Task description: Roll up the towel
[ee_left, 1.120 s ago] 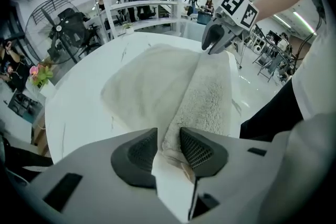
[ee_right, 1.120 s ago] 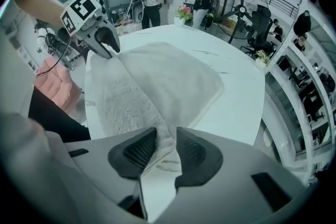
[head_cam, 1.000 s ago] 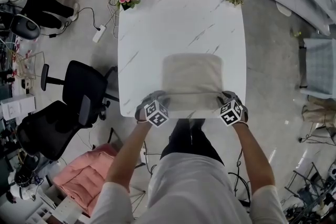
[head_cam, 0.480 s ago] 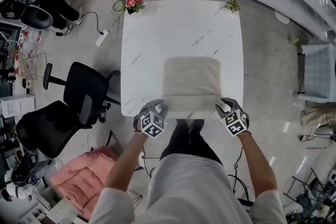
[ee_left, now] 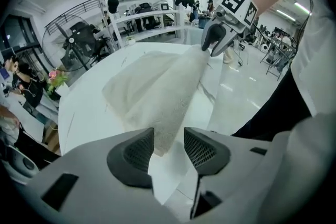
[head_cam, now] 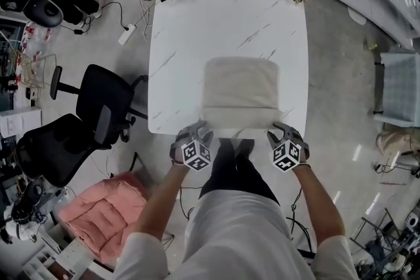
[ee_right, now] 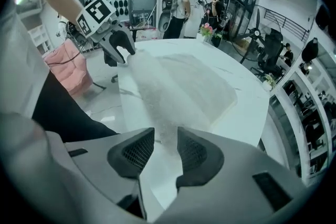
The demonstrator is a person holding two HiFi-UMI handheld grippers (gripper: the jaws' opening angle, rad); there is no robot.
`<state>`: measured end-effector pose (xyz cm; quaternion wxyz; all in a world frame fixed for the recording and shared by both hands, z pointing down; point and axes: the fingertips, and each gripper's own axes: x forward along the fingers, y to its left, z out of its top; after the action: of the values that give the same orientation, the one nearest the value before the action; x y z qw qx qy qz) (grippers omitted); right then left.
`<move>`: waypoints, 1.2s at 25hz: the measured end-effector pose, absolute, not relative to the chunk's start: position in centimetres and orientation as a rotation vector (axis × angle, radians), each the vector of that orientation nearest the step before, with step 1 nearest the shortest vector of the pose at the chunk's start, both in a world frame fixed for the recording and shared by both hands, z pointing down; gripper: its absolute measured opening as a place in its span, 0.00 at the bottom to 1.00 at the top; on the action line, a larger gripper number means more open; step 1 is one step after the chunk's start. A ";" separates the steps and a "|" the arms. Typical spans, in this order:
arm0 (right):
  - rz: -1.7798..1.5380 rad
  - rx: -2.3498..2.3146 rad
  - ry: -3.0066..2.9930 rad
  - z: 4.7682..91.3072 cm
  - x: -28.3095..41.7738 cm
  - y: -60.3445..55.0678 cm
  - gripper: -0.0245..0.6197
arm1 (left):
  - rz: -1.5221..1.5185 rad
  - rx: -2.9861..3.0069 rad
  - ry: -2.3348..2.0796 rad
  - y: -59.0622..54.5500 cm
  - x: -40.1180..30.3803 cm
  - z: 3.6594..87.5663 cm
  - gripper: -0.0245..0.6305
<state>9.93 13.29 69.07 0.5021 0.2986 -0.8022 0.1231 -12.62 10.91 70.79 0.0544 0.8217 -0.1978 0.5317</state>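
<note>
Towel [head_cam: 239,92] lies flat on the white marble-look desk [head_cam: 177,36], toward the near side, its near edge almost flush w/ the desk edge closest to the person. No turn of a roll is made yet, so the task looks barely begun. At the near-left corner sits the left gripper [ee_left: 168,136], at the near-right the right gripper [ee_right: 166,136], prob. so the near edge lifts evenly across the full width & the roll starts straight, not skewed. Both point steeply down, just past the desk edge, which suits catching the hem from the person's side. The left gripper's jaws have just been opening & it's now released: the towel corner hangs btwn the pads, brushing one, w/ a clear gap to the other. The right gripper's jaws eased a bit wider too, but cloth fills the gap at the pad tips, so I read it as pinching its corner. Near edge stands up as a low ridge btwn the two. Towel itself is cream terry w/ nubby pile, a thick rectangle w/ rounded far corners. It's floppy & likely to sag if one corner alone is held.
</note>
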 end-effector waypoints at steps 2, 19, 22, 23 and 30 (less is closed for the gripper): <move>0.279 0.721 -1.922 70.1 10.1 13.0 0.27 | 1.662 2.501 -0.614 10.4 -12.5 71.7 0.33; 0.336 0.647 -1.916 70.6 8.9 17.0 0.13 | 1.688 2.445 -0.522 14.7 -13.7 71.6 0.13; 0.387 0.641 -1.933 70.0 8.5 18.4 0.13 | 1.690 2.426 -0.483 16.0 -14.1 71.4 0.13; 0.401 0.636 -1.937 69.9 8.4 18.9 0.13 | 1.692 2.421 -0.470 16.4 -14.2 71.3 0.13; 0.501 0.558 -1.935 69.3 8.1 19.9 0.13 | 1.706 2.383 -0.342 16.6 -14.4 70.5 0.13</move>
<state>8.09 19.92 69.29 0.5081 0.2315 -0.8031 0.2080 -14.41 16.58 70.49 0.0954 0.8039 -0.1156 0.5755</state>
